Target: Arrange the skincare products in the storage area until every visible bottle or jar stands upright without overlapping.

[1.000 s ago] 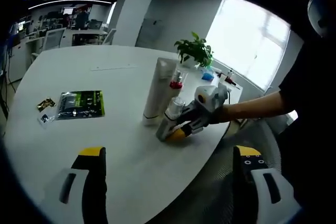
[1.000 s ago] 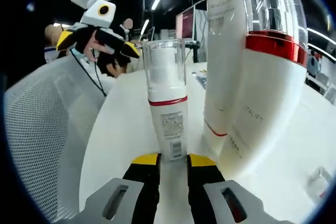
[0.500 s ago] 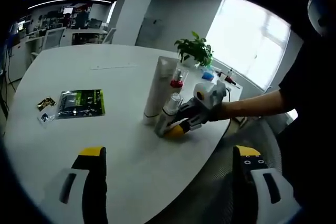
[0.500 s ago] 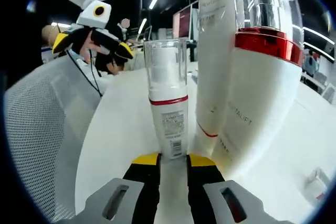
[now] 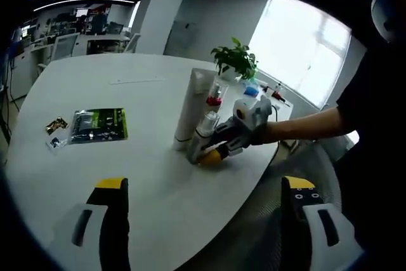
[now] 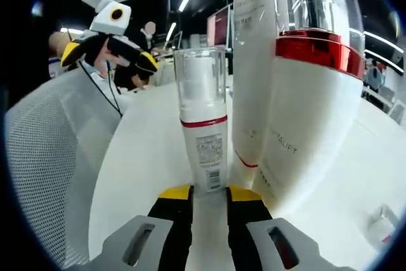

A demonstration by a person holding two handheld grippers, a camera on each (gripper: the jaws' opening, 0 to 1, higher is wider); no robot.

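I have my right claw [image 6: 209, 190] clamped on the base of the small white bottle with a clear cap and red band [image 6: 202, 118], keeping it upright on the round white counter [image 5: 76, 93], just beside the tall white tube [image 5: 190, 106] so the two don't overlap. The bigger white pump bottle with a red collar [image 6: 314, 93] stands upright close to that tube. My left claw [image 5: 203, 220] hangs wide open and empty, well back from it, held level.

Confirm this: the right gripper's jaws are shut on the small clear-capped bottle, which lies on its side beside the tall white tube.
Not quite. The small clear-capped bottle stands upright, not on its side, as the right gripper view shows. The right gripper does have its jaws shut on the bottle's base, beside the tall white tube.
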